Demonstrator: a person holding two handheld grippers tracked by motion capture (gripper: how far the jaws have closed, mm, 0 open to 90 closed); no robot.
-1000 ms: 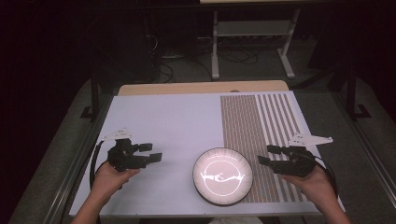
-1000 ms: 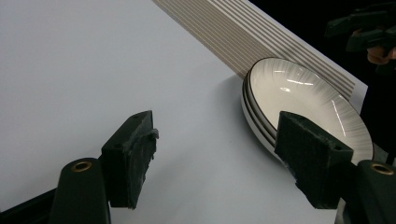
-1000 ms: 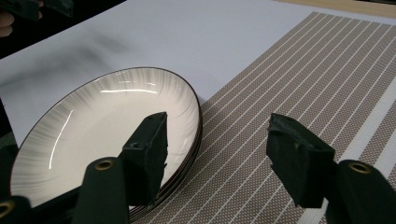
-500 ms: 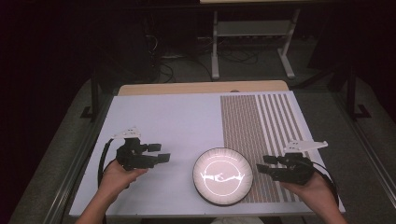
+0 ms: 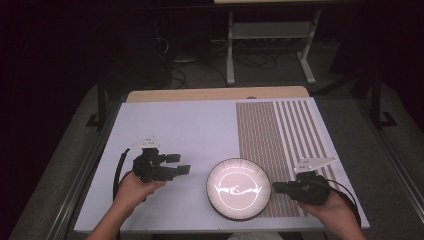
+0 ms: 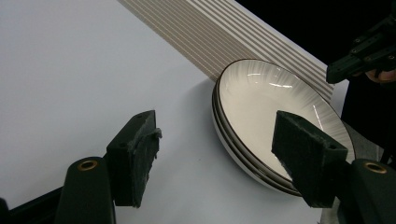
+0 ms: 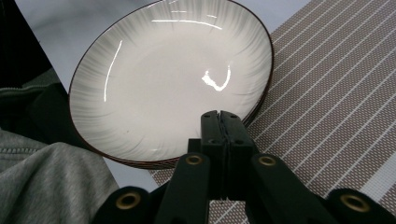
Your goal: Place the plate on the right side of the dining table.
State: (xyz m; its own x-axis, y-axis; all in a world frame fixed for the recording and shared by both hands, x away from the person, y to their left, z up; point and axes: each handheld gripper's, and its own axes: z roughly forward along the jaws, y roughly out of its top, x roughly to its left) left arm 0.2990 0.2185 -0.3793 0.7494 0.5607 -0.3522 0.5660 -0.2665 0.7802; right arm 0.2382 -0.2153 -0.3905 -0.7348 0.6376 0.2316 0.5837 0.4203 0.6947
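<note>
Left gripper [image 5: 181, 165]: I hold it just left of the plates [image 5: 239, 188], jaws spread wide with nothing between them; in the left gripper view the pads [image 6: 140, 149] frame the near rim without touching it.

Plates: a stack of white, dark-rimmed plates, at least two by the edges in the left gripper view, sits at the table's [image 5: 170, 125] near edge, half on the bare white surface and half on the striped mat [image 5: 280, 135]. The top plate is empty apart from glare.

Right gripper [image 5: 278, 188]: its jaws have just been closing and now meet pad to pad, empty; in the right gripper view its tip [image 7: 220, 122] sits at the plates' rim, and I cannot tell whether it touches.

Risk, left: as I judge it, closing on the sloped, glossy rim could catch both plates or let the top one slip and clatter.

Risk, right: a push from the closed tip could slide the stack off the mat's edge towards my side of the table, which is close.
</note>
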